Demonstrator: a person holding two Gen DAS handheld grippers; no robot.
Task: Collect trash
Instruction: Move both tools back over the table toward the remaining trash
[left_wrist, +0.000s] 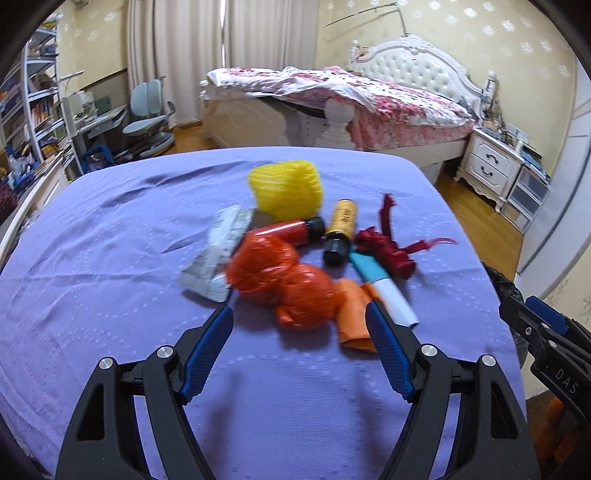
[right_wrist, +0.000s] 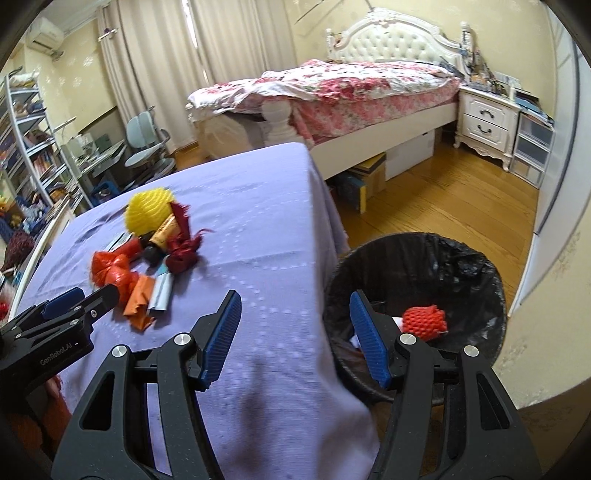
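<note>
purple tablecloth (left_wrist: 110, 240) — trash pile (left_wrist: 295, 258), bin (right_wrist: 480, 266) beside.

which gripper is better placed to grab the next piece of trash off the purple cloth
Probably left. The left gripper is open, facing the crumpled orange plastic bag. The right gripper is open over the cloth edge beside the black-lined bin.

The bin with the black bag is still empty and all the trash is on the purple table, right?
Not quite. The right wrist view shows the bin already holds a red foam net. The rest of the trash, like the yellow net, is on the purple table.
</note>
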